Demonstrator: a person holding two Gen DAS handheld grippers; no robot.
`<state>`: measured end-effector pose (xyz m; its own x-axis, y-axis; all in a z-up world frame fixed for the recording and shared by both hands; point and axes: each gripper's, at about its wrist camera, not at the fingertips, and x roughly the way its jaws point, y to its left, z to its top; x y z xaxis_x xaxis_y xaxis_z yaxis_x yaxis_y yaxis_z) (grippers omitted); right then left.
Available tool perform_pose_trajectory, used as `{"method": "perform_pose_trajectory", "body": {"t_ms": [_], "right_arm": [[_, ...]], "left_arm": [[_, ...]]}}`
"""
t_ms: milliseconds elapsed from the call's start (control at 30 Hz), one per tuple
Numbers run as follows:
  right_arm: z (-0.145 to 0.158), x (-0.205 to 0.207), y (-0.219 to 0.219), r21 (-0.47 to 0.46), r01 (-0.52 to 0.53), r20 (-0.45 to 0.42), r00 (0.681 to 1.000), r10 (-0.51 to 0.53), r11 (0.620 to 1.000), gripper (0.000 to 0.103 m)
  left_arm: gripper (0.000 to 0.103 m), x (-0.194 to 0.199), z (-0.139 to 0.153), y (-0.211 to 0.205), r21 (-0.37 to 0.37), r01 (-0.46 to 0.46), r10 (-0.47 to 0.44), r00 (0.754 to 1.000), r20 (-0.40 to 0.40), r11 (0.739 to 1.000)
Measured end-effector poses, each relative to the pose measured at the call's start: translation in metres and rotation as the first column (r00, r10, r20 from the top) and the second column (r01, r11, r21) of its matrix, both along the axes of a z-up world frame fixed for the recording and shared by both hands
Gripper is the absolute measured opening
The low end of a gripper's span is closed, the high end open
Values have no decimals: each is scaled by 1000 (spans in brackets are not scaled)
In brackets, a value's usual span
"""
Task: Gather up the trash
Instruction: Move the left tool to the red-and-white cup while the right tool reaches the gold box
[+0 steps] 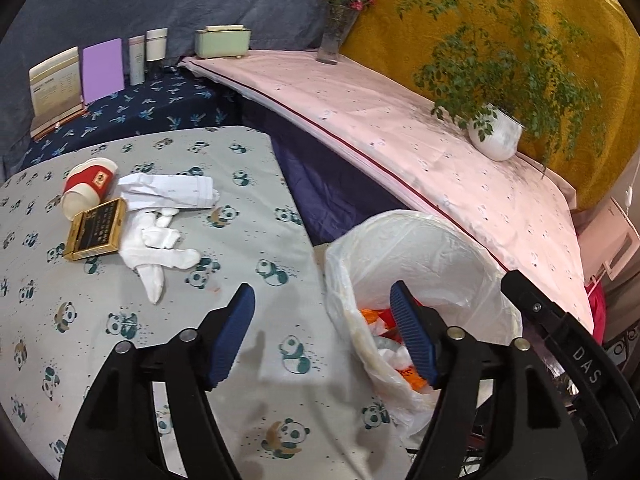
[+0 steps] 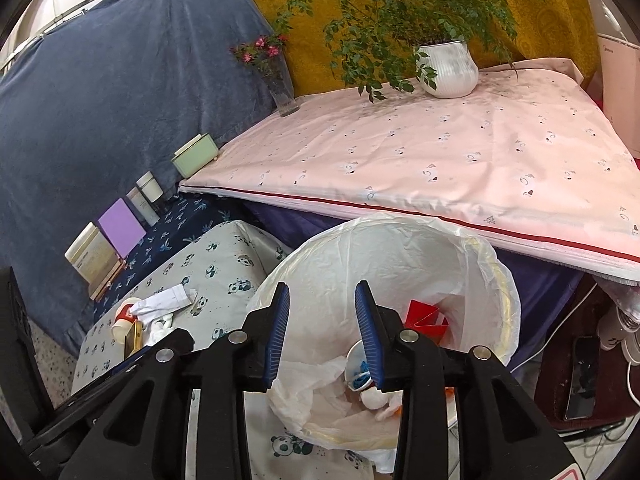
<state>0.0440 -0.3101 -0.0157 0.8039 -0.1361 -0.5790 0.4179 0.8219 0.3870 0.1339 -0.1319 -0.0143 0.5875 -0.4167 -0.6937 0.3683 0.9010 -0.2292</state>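
Low table under a grey panda-print cloth [image 1: 168, 360]. Behind it a higher surface in a pink sheet [image 1: 400, 140] carries a white potted plant [image 1: 496, 136] and a glass vase of pink flowers [image 1: 334, 38]. Blue and mustard drapes hang at the back. A dark-blue ledge holds a purple card [image 1: 102, 69], a cream booklet, two tubes and a pale green box [image 1: 222, 41].

Trash on the cloth, far left corner, all touching in one cluster: red-and-white paper cup [image 1: 90, 188] on its side, mouth toward the near-left, long axis roughly diagonal; gold-and-black box [image 1: 96, 230] lying flat just beside the cup; crumpled paper [image 1: 168, 192]; white glove [image 1: 160, 248] with its fingers splayed toward the near edge.

Lined trash bin [image 1: 420, 264] sits at the table's right edge, just below the pink sheet.

Left gripper [image 1: 322, 334] spread wide, nothing between the pads; one finger over the cloth, the other over the bin mouth. Right gripper [image 2: 322, 334] partly spread, empty, above the bin opening.

Only the right wrist view looks down into the bin: red carton [image 2: 426, 318], small cup with blue bits [image 2: 358, 372], white wads. It also catches a phone [image 2: 582, 380] and cables on the floor to the right. The left view alone shows the table trash clearly.
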Motion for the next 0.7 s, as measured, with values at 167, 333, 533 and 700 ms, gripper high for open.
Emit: {"method": "perform_pose_trajectory", "body": {"t_ms": [167,333,533,700], "right_arm": [[0,9,14,-7,-36,-9,999,36,999,34],[0,19,35,-15,-83,-17,996,82,996,34],[0,37,70,-32,-160,-33,987,159,987,34],[-1,56,106,-46,-241,-54,970,239,969,34]], "left_arm": [[73,7,-3,21,0,-51,51,999,-11,999],[80,15,-8,54,-7,-127,127,991,-30,992],[81,24,-16,98,17,-208,208,977,-40,978],[82,33,-23,140,52,-268,270,962,-37,962]]}}
